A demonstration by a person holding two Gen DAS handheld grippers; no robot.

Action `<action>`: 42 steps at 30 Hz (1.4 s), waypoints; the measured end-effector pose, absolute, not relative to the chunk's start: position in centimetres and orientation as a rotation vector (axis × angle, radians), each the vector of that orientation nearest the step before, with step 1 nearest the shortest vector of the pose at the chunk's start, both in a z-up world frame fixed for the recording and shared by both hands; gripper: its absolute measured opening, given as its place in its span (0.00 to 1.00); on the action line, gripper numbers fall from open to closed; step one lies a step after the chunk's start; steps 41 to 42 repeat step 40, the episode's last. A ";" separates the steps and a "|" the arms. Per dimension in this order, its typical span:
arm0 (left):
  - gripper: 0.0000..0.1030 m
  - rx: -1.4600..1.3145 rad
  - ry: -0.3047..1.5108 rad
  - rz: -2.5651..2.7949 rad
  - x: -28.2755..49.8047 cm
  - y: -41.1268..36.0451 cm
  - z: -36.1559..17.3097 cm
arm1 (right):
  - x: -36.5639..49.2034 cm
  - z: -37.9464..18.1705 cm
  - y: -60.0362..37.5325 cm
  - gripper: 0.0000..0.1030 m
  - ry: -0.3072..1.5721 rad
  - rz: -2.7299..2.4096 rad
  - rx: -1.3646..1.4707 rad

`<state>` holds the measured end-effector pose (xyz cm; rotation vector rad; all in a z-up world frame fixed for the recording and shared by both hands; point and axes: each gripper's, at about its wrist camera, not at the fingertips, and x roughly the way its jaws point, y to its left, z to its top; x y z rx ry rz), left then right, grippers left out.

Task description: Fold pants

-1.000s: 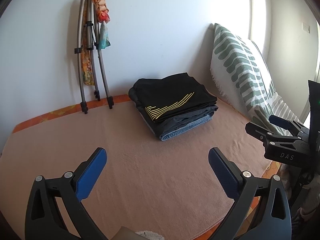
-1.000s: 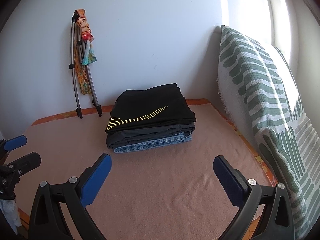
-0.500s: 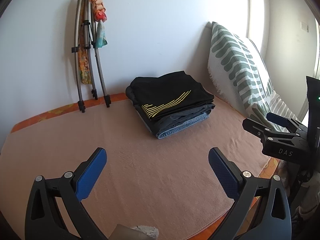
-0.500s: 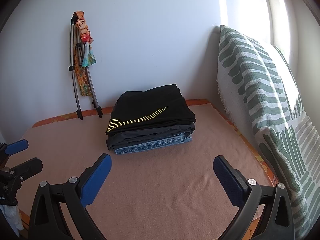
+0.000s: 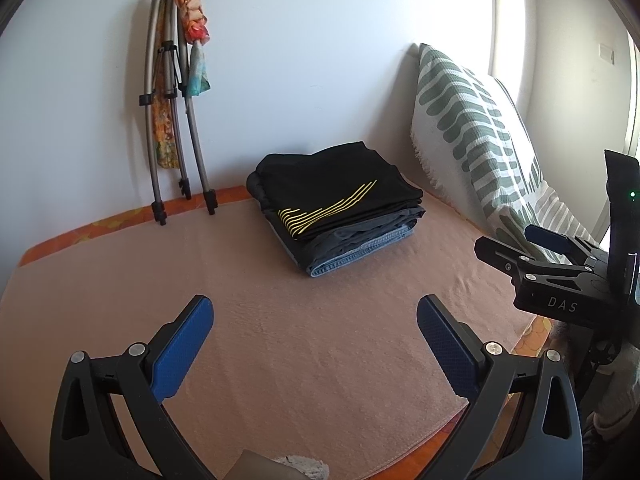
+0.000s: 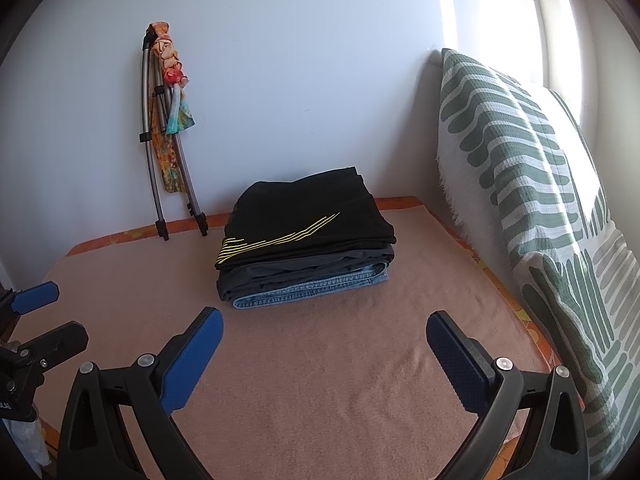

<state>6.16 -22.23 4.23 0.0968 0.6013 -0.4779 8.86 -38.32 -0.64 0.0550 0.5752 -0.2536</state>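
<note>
- The left tool (image 5: 314, 344) and the right tool (image 6: 324, 350) both stood wide open and held nothing, poised above the peach blanket (image 6: 320, 380) that covered the bed.
- The pants lay in a folded stack (image 6: 304, 248) near the wall: black pants with yellow stripes (image 5: 334, 192) on top, a dark grey pair (image 6: 304, 270) under them, and blue jeans (image 6: 312, 290) at the bottom.
- No unfolded pair showed in either view.
- The black pair looked thin, soft and probably slippery, so a pinch at one edge would likely drag it off the pile.
- The denim looked heavier and stiffer and should keep its creases better.
- The folded edges facing the tools seemed the best places to grip.
- A patterned cushion (image 6: 520, 184) stood to the right of the stack.
</note>
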 end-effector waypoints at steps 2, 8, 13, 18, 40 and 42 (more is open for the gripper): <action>0.99 0.100 0.602 -0.482 6.1 -22.3 4.2 | 8.9 -0.7 -38.2 1.00 0.578 -0.250 0.053; 0.99 0.103 0.601 -0.481 6.0 -22.3 4.2 | 8.9 -0.8 -38.1 1.00 0.579 -0.251 0.055; 0.99 0.101 0.606 -0.482 5.9 -22.4 4.0 | 8.8 -0.8 -38.0 1.00 0.580 -0.249 0.064; 0.99 0.107 0.601 -0.484 5.8 -22.4 4.0 | 8.8 -0.8 -38.0 1.00 0.581 -0.250 0.063; 0.99 0.118 0.592 -0.505 5.9 -22.6 3.9 | 8.7 -0.8 -38.1 1.00 0.584 -0.243 0.070; 0.99 0.118 0.592 -0.505 5.9 -22.6 3.9 | 8.7 -0.8 -38.1 1.00 0.584 -0.243 0.070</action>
